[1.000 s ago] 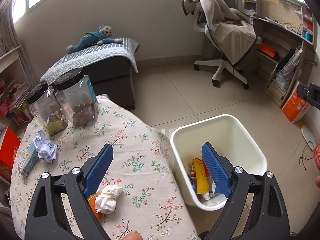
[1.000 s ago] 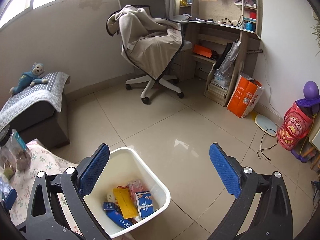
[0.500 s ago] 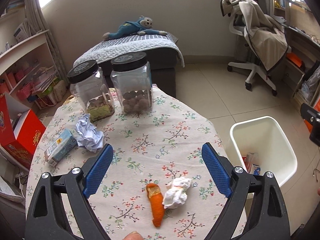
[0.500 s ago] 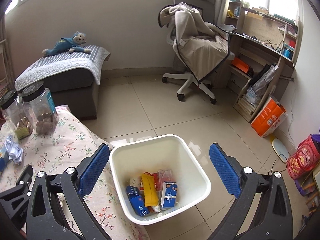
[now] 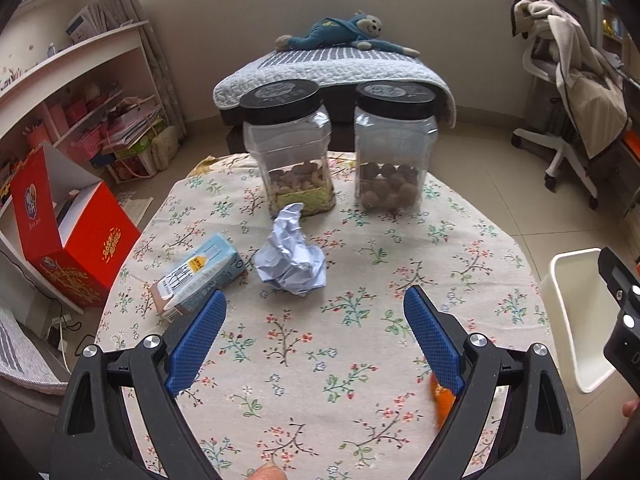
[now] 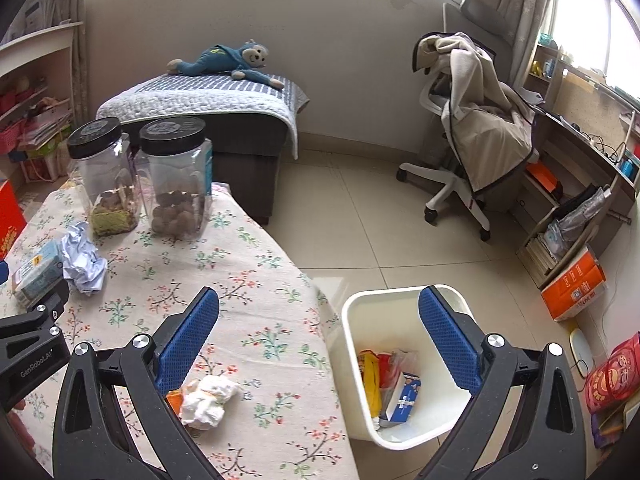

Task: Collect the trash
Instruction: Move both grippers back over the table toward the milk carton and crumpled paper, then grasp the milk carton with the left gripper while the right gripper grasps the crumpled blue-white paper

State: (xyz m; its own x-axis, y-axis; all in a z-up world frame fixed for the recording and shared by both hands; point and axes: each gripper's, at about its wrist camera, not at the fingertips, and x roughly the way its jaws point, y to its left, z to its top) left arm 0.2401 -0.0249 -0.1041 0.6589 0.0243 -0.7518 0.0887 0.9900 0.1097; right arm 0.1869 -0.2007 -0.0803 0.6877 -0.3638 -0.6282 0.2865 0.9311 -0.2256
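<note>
I see a beige tiled floor [image 6: 360, 216] under plain walls, daylight coming through curtained windows [image 6: 580, 12]. A draped office chair [image 6: 472, 120] faces a desk [image 6: 580, 148]; a quilted bench [image 6: 208, 108] holds a toy monkey [image 6: 224, 60]; shelves [image 5: 76, 92] stand left.

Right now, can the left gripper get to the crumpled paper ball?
Probably yes. The left gripper is open, the paper ball lies just ahead between its fingers, and only bare tablecloth lies between.

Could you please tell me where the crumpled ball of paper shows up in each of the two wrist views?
Left wrist view: the crumpled paper ball lies mid-frame on the table, just ahead of the open left gripper.
Right wrist view: it lies at the far left.
Shared landmark: the jar with the green label stands right behind it.
</note>
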